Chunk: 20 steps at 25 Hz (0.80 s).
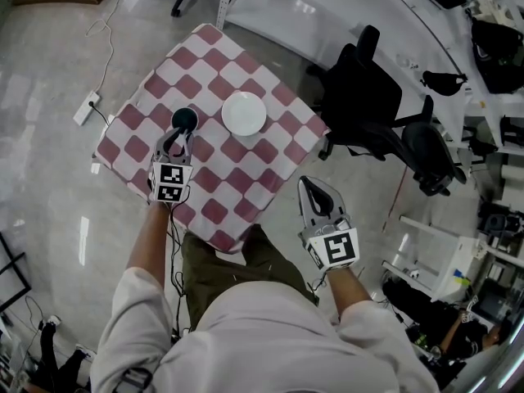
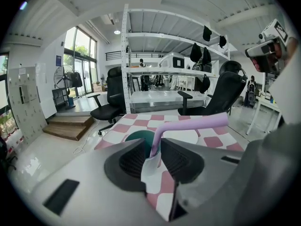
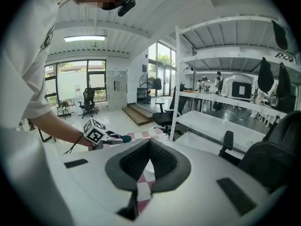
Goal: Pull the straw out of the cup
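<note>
Straw (image 2: 188, 124), lilac, bent: its upright part rises out of the cup (image 2: 141, 136) and stands between the tips of the left gripper (image 2: 153, 140); its upper part runs off to that gripper's right, above the right jaw

Left gripper: jaws set a narrow gap apart, not pinching. The straw is close by the right jaw, and a sliver of cup rim shows between the straw and the left jaw

Cup: dark teal, round, upright, just ahead of and below the left gripper's tips, on the checked tablecloth (image 1: 246, 178)

Plate (image 1: 244, 113): white, round, ahead and to the right of the left gripper, near the cup but apart from it

Right gripper (image 3: 149, 141): jaw tips pressed together, nothing between them; held off the table's near right edge, well to the right of the left gripper

Office chairs (image 1: 364, 88): 2, black, beyond the right gripper, beside the table
</note>
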### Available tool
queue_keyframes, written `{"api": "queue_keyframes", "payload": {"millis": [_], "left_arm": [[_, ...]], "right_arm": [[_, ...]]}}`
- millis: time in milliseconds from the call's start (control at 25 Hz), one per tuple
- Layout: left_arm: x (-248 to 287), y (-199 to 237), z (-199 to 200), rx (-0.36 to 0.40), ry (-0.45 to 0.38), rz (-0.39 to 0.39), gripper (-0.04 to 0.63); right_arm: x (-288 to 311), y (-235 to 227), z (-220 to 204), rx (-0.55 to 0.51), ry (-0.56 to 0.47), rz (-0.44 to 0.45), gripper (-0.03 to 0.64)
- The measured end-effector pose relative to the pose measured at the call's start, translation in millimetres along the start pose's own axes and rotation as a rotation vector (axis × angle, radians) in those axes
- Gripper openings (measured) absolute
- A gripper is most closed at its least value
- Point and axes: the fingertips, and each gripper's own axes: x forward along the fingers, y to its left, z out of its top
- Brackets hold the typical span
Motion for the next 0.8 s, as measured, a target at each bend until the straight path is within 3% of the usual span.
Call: {"api": "queue_keyframes", "payload": {"millis": [240,800], "left_arm": [[3.9,0.4,-0.6,0.008,-0.018,0.012,0.041],[-6.4,1.3,15.6,0.019,-0.056,0.031,0.037]], "right_arm": [[0.1,-0.7,-3.1,-0.003,0.008,0.0,0.003],[-3.0,2.7,1.1,-0.012,-0.009,0.013,0.003]]}}
